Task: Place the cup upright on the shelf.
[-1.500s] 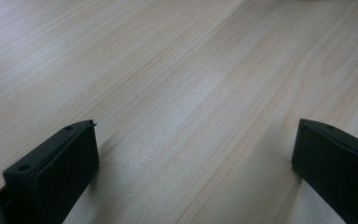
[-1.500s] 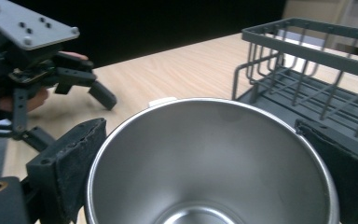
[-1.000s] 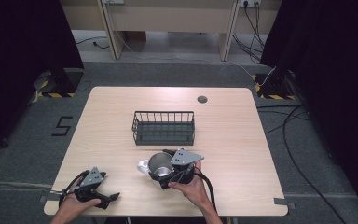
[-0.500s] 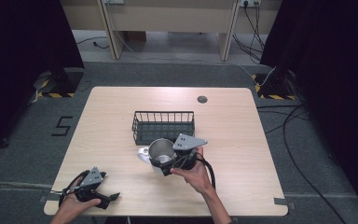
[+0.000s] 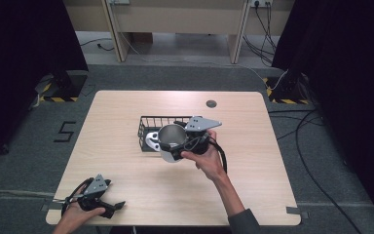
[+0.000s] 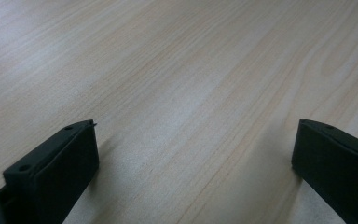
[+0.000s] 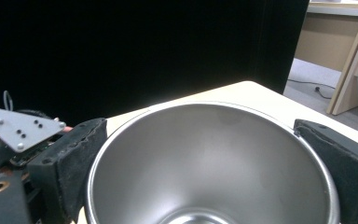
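A shiny steel cup point(image 5: 170, 139) hangs above the table at the front edge of a black wire basket point(image 5: 148, 119). My right gripper point(image 5: 176, 147) is shut on the cup, its jaws pressing on the cup's two sides. In the right gripper view the cup's open mouth point(image 7: 205, 158) faces the camera between the two black fingers point(image 7: 70, 163). A pale metal part point(image 5: 152, 140) sticks out at the cup's left, over the basket. My left gripper point(image 5: 114, 207) rests on the table's front left corner, open with only bare wood point(image 6: 193, 116) between its jaws.
The light wooden table point(image 5: 126, 170) has a round cable port point(image 5: 211, 103) at the back. Desks and cables stand on the floor behind, and black curtains hang at both sides. A "5" is marked on the floor point(image 5: 65, 131) at the left.
My right gripper has carried the steel cup up and away from the table's front to the basket's front edge. The left gripper has stayed put.
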`<state>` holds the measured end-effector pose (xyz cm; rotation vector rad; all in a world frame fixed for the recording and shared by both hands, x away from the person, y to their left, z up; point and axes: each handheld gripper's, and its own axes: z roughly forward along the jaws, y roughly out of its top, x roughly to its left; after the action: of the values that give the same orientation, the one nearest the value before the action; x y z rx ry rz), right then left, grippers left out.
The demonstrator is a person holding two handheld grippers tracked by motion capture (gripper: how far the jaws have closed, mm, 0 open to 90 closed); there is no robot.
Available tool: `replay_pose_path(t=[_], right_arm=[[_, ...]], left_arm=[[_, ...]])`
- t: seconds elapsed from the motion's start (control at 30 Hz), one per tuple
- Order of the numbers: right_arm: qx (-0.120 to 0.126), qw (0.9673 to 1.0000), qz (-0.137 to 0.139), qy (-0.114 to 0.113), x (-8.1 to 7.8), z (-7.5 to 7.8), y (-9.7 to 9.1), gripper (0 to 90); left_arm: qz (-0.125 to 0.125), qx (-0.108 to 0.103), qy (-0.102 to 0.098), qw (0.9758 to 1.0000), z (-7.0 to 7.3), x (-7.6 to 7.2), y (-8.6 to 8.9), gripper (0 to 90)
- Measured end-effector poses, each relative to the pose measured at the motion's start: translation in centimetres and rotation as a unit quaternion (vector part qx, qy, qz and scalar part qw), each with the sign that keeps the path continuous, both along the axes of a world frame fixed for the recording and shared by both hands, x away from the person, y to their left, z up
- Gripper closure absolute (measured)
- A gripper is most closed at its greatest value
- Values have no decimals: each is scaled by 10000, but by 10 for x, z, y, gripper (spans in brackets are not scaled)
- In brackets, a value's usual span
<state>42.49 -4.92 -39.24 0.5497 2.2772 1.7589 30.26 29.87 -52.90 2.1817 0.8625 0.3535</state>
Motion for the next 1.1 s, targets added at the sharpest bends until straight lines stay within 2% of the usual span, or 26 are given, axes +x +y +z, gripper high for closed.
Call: replay_pose_path(t=[0.37, 0.53, 0.8, 0.93, 1.1], right_arm=[[27, 10000, -61, -44, 18, 20, 0, 63], [-33, 9999, -107, -104, 32, 28, 0, 63], [-172, 9997, -172, -76, 52, 31, 2, 63], [-140, 9997, -199, -53, 62, 31, 1, 64], [-222, 9995, -232, -64, 74, 29, 2, 63]], left_arm=[[-15, 7, 12, 10000, 0, 0, 0, 0], [-8, -2, 11, 10000, 0, 0, 0, 0], [-15, 6, 16, 10000, 0, 0, 0, 0], [-17, 7, 15, 10000, 0, 1, 0, 0], [-14, 1, 9, 10000, 0, 1, 0, 0]])
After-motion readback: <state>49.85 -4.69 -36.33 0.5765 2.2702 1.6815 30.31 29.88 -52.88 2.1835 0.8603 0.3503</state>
